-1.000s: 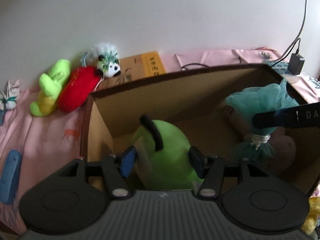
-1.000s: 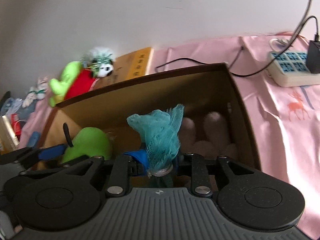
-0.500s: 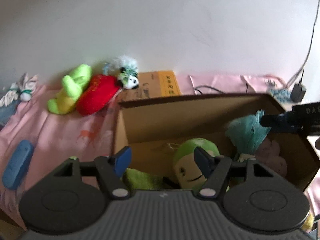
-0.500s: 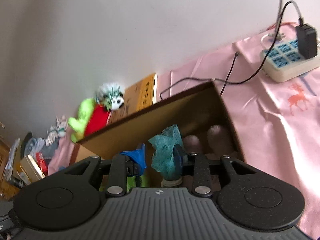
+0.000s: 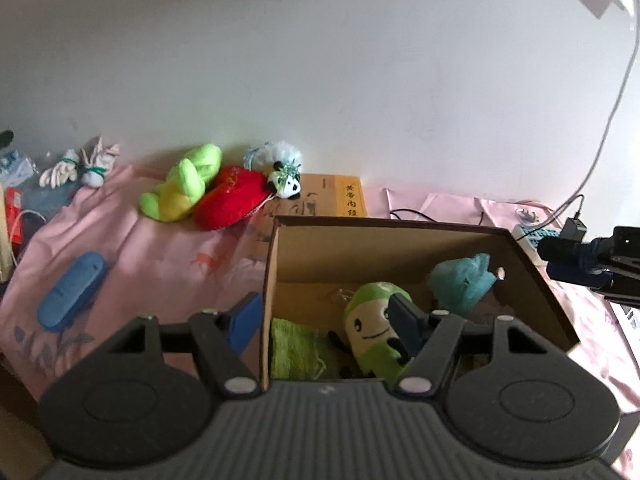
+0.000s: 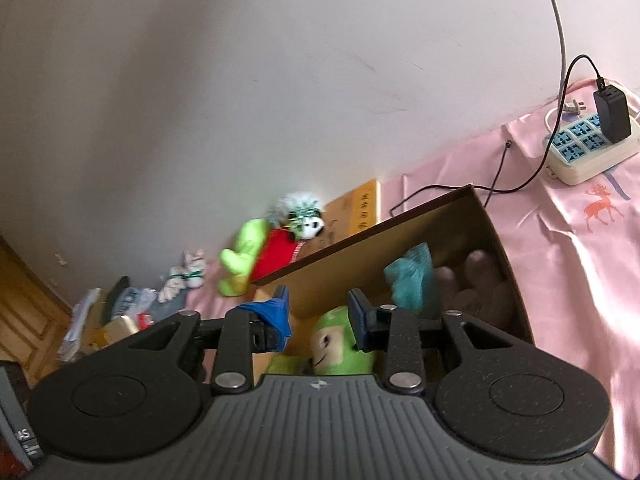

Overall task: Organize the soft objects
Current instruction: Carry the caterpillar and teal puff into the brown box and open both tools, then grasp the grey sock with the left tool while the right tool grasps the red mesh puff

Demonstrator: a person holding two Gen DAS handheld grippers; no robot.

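- Looking along the left gripper (image 5: 326,322), its jaws stand wide apart, empty, above the cardboard box's (image 5: 384,227) near-left corner; the green face plush (image 5: 370,330) and teal mesh bundle (image 5: 462,282) lie inside the box.
- Looking along the right gripper (image 6: 320,312), jaws parted, gripping nothing; the same plush and bundle (image 6: 412,280) sit in the box, and a red plush (image 6: 276,256) lies beyond its far wall.

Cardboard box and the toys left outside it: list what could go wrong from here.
1. The green face plush leans upright beside the teal mesh pouf; dropping more in may tip them over in the cardboard box.
2. The red plush, lime plush and panda lie touching; the left tongs may drag two at once.
3. A black cable runs behind the box and could snag.
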